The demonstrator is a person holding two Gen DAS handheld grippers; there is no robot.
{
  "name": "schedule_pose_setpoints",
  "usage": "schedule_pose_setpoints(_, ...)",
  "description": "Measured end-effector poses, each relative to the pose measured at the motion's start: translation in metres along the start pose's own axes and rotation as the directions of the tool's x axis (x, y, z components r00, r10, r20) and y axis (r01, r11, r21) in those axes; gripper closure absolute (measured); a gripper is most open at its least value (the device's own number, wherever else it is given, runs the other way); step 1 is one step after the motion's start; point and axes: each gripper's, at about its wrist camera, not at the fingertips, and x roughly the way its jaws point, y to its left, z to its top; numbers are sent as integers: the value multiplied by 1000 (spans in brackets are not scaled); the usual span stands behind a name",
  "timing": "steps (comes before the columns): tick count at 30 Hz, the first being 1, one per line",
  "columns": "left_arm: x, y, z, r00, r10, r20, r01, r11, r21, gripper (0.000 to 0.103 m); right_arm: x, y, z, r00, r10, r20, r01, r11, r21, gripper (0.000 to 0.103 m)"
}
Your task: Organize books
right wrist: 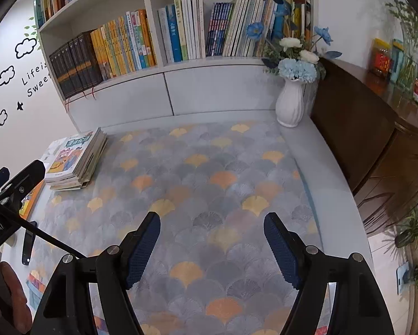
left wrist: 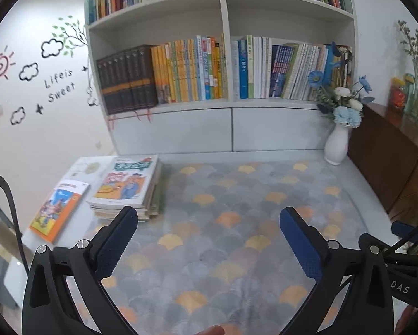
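Filling the bookshelf (left wrist: 222,5): upright books (left wrist: 192,69), tightly packed.

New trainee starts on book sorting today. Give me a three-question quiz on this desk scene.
1. True or false: the left gripper holds a book.
2. Where is the stack of books? A) left side of the patterned mat B) beside the white vase C) on the wooden cabinet
3. Fill in: the vase holds blue and white ____.

Key: 1 false, both it and the right gripper are open and empty; 2 A; 3 flowers.
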Motion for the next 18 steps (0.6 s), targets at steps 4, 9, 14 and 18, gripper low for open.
schedule_pose_setpoints(4,-1,2,-2,1000,1,-7,-1,1000,-12,1,3,4,0,1000,3,-7,-3,1000,-7,28)
schedule_pose_setpoints(9,3,5,-3,1000,-3,-28,2,1000,-21,1,5,9,-4,1000,1,-18,-2,1000,-16,28)
schedule_pose_setpoints(14,3,11,-3,1000,21,-19,-22,998,-52,1,11,6,-6,998,19,-52,-18,1000,8,28)
schedule_pose_setpoints(18,-5,-1,-2,996,87,25,-88,994,57,1,14,4,-9,998,22,-66,-20,999,30,28)
